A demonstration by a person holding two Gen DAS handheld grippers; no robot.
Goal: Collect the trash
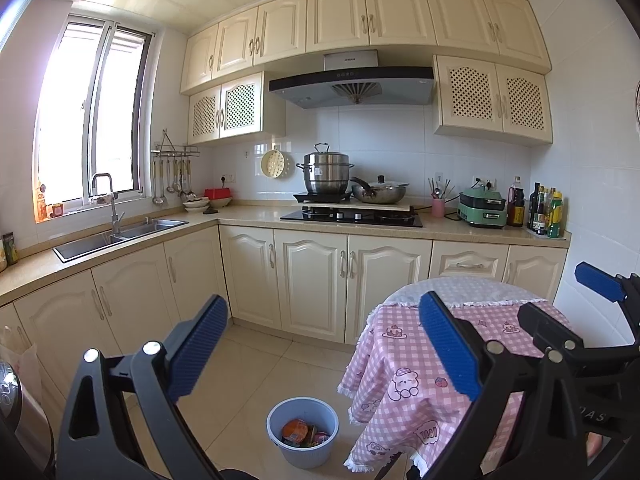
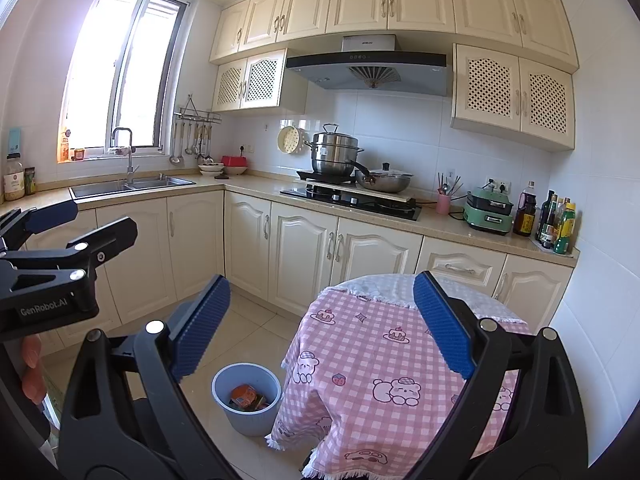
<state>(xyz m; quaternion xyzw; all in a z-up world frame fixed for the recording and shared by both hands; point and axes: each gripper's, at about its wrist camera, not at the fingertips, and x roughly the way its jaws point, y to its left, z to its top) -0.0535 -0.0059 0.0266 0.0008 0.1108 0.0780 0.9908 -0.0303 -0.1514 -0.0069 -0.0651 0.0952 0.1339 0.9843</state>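
Observation:
A grey-blue bin [image 1: 305, 458] stands on the tiled floor left of a round table. It holds trash, with an orange wrapper [image 1: 295, 430] on top. The bin [image 2: 250, 420] and orange wrapper [image 2: 243, 394] also show in the right wrist view. A pink checked cloth [image 1: 400, 360] [image 2: 380, 344] covers the table. My left gripper [image 1: 324, 332] is open above the floor and holds nothing. My right gripper [image 2: 322, 320] is open over the table's near edge, also holding nothing. Each gripper shows in the other's view: the right gripper [image 1: 552, 292] at the right, the left gripper [image 2: 104, 218] at the left.
Cream cabinets [image 2: 300, 248] run in an L along the back and left. The counter carries a sink [image 2: 132, 186], a hob with a steamer pot [image 2: 336, 152] and a wok [image 2: 384, 182], a green cooker [image 2: 488, 210] and bottles [image 2: 560, 224]. A person's hand [image 2: 32, 364] grips the left gripper's handle.

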